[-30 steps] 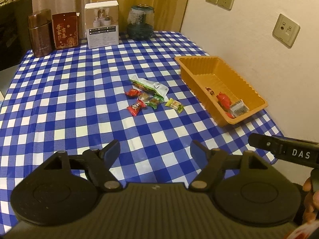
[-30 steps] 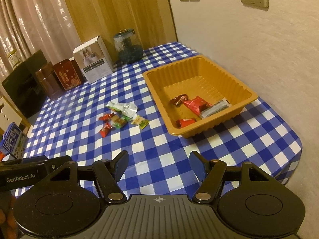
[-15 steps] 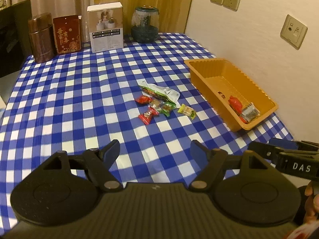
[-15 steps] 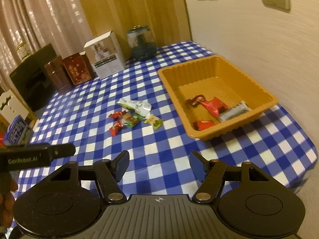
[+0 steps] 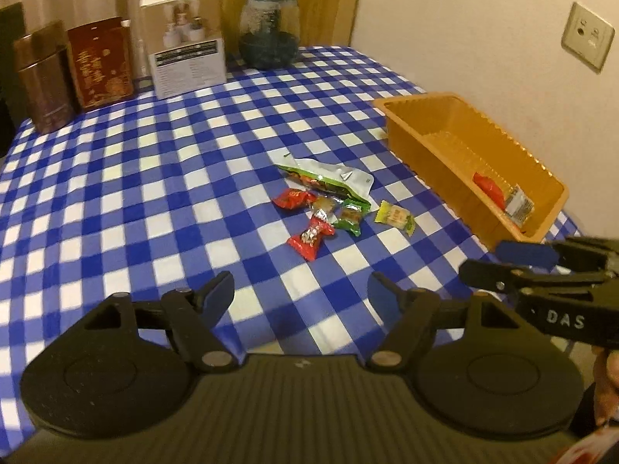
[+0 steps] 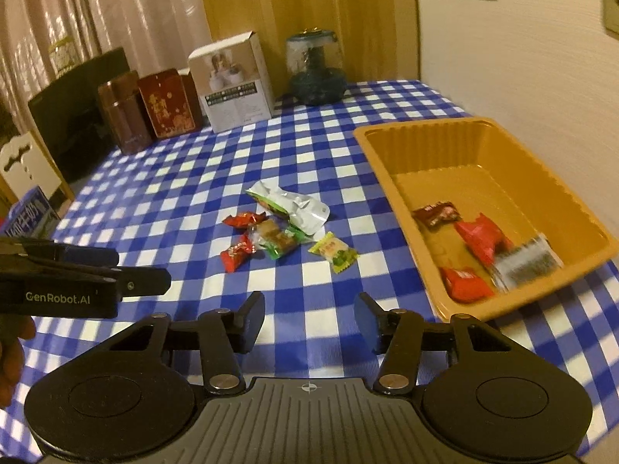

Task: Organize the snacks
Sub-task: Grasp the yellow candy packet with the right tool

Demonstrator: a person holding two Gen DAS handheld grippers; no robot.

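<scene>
Several wrapped snacks lie in a small pile [image 5: 329,205] [image 6: 284,237] in the middle of the blue checked table: a green and silver packet [image 5: 329,176], red candies [image 6: 234,255] and a yellow-green candy [image 6: 334,251]. An orange tray [image 5: 433,116] [image 6: 418,133] stands at the right and holds several snacks, among them a red packet [image 6: 479,237]. My left gripper [image 5: 300,294] is open and empty above the near table edge. My right gripper [image 6: 309,319] is open and empty, just in front of the pile.
At the back stand a brown tin [image 5: 42,77], a red box [image 5: 100,62], a white box [image 5: 185,54] and a glass jar [image 5: 269,33]. A wall with sockets [image 5: 586,34] runs along the right, behind the tray. A dark chair [image 6: 69,116] stands at the left.
Both grippers have moved lower and further left, so the pile and the tray have shifted right in both views. Both stay open and empty. The snacks have not moved.
</scene>
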